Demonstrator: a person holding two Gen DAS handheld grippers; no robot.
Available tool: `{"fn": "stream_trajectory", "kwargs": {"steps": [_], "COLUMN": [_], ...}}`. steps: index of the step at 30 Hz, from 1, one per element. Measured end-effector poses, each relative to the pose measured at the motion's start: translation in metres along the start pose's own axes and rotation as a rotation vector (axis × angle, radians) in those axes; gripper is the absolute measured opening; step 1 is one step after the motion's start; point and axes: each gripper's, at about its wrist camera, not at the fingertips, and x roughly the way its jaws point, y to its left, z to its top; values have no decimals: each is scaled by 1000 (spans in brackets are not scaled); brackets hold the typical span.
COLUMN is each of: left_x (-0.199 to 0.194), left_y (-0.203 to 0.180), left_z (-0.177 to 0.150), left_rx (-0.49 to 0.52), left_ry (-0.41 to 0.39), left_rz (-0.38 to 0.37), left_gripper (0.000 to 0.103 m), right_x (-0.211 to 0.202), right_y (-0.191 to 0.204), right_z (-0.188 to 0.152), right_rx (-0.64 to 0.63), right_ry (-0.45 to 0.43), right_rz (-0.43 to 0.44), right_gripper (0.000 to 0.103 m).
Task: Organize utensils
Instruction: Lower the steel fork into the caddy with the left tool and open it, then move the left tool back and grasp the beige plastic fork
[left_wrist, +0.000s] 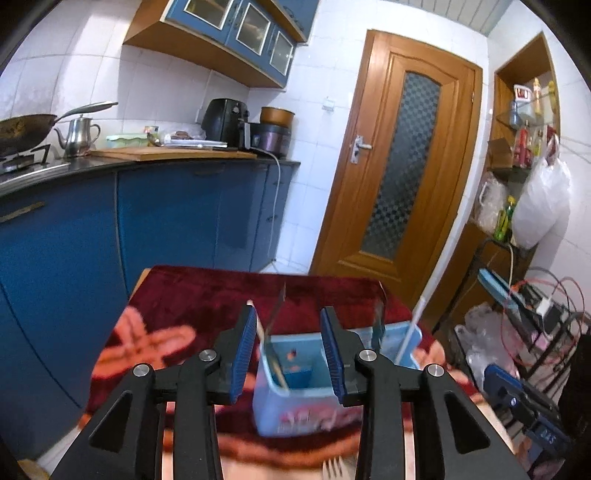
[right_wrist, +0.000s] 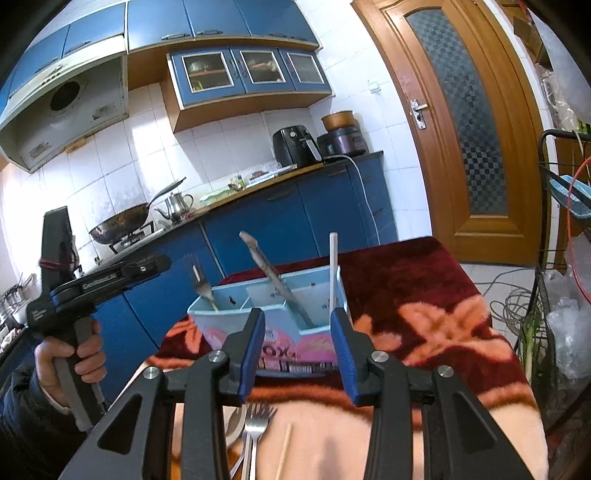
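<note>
Both my tongs are partly open and empty: left tongs, right tongs. The light blue divided plastic box sits on the red floral blanket covering the surface, toward its far edge. In it stand a metal fork, a knife and a white chopstick. Loose metal forks and a wooden stick lie at the near edge. A hand grips the left tool's handle.
</note>
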Motion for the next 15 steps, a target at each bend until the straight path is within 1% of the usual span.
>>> {"fn": "stream_trajectory", "kwargs": {"steps": [3, 7, 10, 15], "left_x": [-14, -28, -32, -28], "left_y": [-4, -11, -17, -23], "left_z": [-9, -28, -45, -74], "left_rx": [17, 51, 78, 80], "left_ry": [19, 68, 130, 235], "left_rz": [11, 37, 44, 49], "left_gripper": [37, 40, 40, 41], "right_x": [-7, -15, -21, -31], "right_y": [2, 4, 5, 4], "right_z": [-7, -15, -24, -38], "right_rx": [3, 12, 23, 39], "right_ry": [35, 78, 106, 147], "right_rz": [-15, -29, -37, -36], "right_gripper": [41, 43, 45, 49]}}
